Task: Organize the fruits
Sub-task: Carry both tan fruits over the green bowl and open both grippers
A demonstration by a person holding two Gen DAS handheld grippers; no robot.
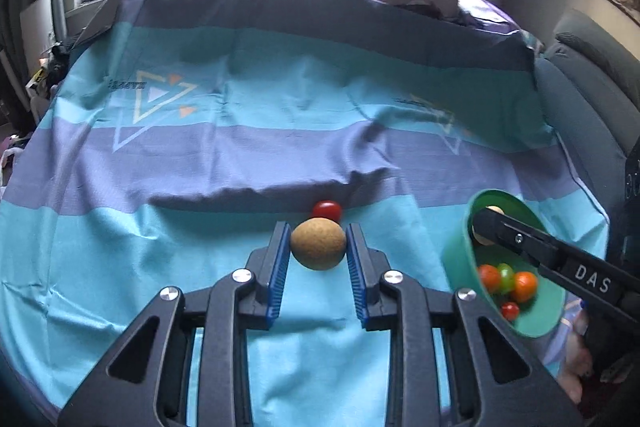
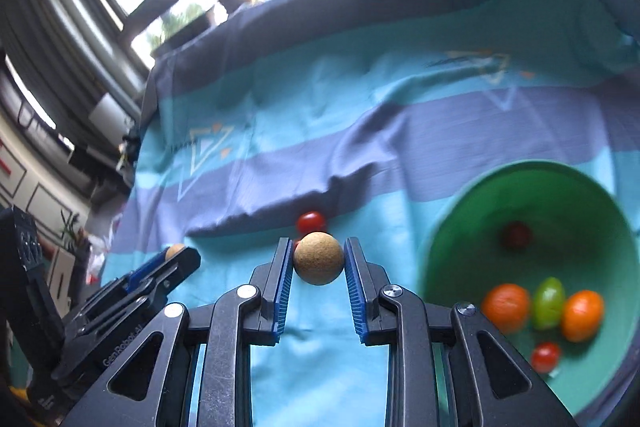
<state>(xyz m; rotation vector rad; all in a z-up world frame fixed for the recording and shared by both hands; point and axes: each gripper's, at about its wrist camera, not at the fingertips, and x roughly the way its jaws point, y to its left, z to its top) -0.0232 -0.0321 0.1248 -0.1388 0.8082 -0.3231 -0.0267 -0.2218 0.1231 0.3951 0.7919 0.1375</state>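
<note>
Nearest each lens, blue-padded jaws pinch a round tan ball with a speckled, cork-like skin: the left gripper (image 1: 318,245) grips one tan ball (image 1: 318,244), and the right gripper (image 2: 319,259) clamps a second tan ball (image 2: 319,258), both clear of the striped bedspread (image 1: 248,131). Just beyond them, near the middle of the spread's teal band below a fold, one red cherry tomato (image 1: 327,209) lies loose. Toward the spread's right edge, the green bowl (image 2: 580,195) already holds two orange fruits, a green one and small red ones. I judge sorting well underway; the two balls and the stray tomato remain.
</note>
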